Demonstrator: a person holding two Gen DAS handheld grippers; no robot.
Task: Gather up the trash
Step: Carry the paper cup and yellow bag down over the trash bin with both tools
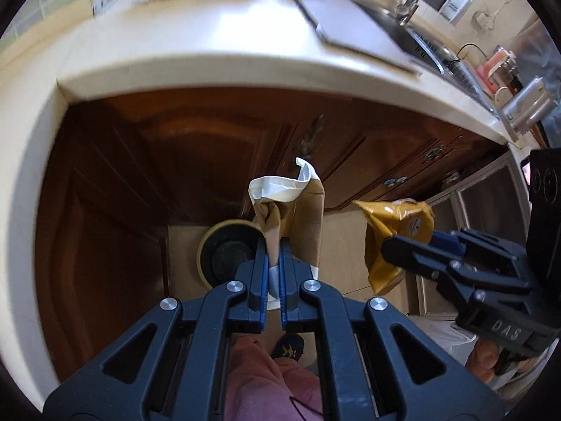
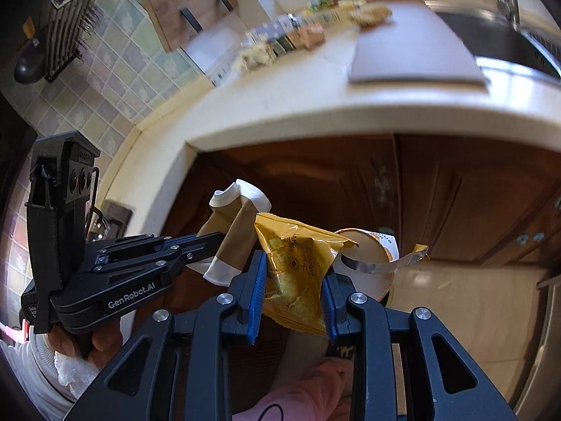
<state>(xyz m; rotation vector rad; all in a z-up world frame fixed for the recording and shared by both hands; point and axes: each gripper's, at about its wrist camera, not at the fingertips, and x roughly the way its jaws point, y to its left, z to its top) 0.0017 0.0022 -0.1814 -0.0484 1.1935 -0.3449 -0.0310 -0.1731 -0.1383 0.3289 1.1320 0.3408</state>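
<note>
Gripping a brown-and-white paper wrapper (image 1: 291,210), the left gripper (image 1: 275,245) is clamped tight above a round bin (image 1: 224,252) on the floor. The right gripper (image 2: 292,280) pinches a yellow snack packet (image 2: 294,266) beside it, below the countertop (image 1: 210,66) edge.

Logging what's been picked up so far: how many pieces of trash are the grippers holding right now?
2. A crumpled brown-and-white paper wrapper is pinched in the left gripper; a yellow snack packet is clamped in the right gripper. More wrappers lie blurred on the countertop, unheld.
</note>
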